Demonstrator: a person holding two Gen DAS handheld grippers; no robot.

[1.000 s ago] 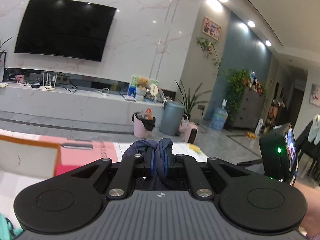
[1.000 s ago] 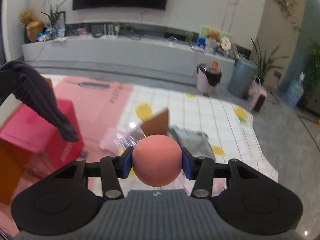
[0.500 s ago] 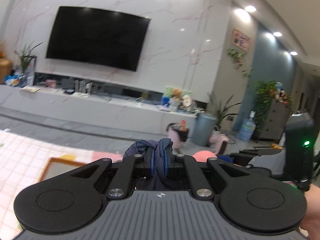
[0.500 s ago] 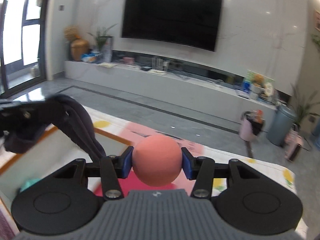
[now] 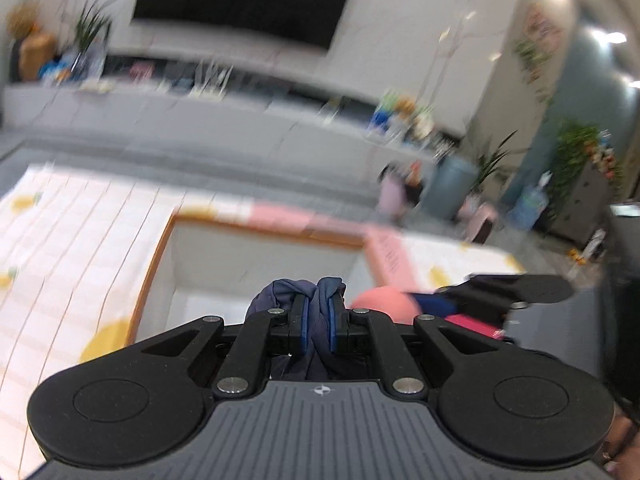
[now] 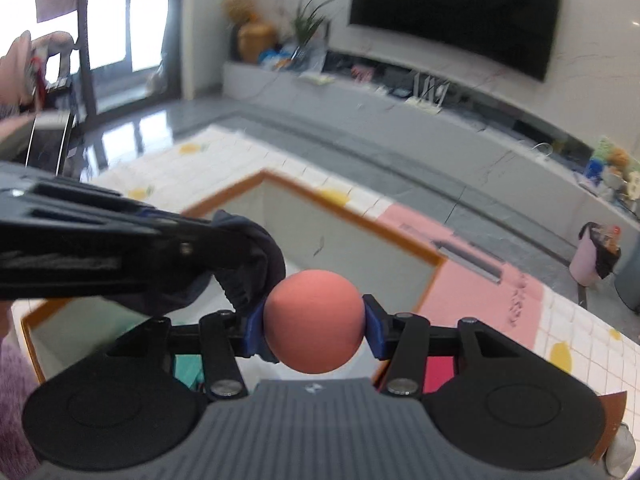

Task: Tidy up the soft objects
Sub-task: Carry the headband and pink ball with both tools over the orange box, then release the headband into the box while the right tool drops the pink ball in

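My left gripper [image 5: 318, 326] is shut on a bunched dark navy cloth [image 5: 280, 294], which hangs down between its blue pads. A salmon-pink foam ball [image 6: 314, 320] is clamped between the pads of my right gripper [image 6: 314, 330]. Both grippers hover over an open cardboard box [image 6: 344, 210] with an orange-brown rim and pale inner walls. In the right wrist view the left gripper [image 6: 224, 242] reaches in from the left with the cloth [image 6: 256, 264] just beside the ball. In the left wrist view the ball [image 5: 384, 304] and the right gripper [image 5: 420, 306] show at the right.
The box stands on a white checked mat with yellow spots [image 5: 72, 240] and a pink patch [image 6: 472, 280]. Something teal [image 6: 188, 368] and something pink-red [image 6: 438, 370] lie low in the box. Beyond are grey floor, a long TV bench [image 6: 440, 120] and a pink bin [image 6: 594, 258].
Both grippers have swung left across the mat and now hang over the open box, close together. Each keeps its hold, the left on the cloth, the right on the ball.
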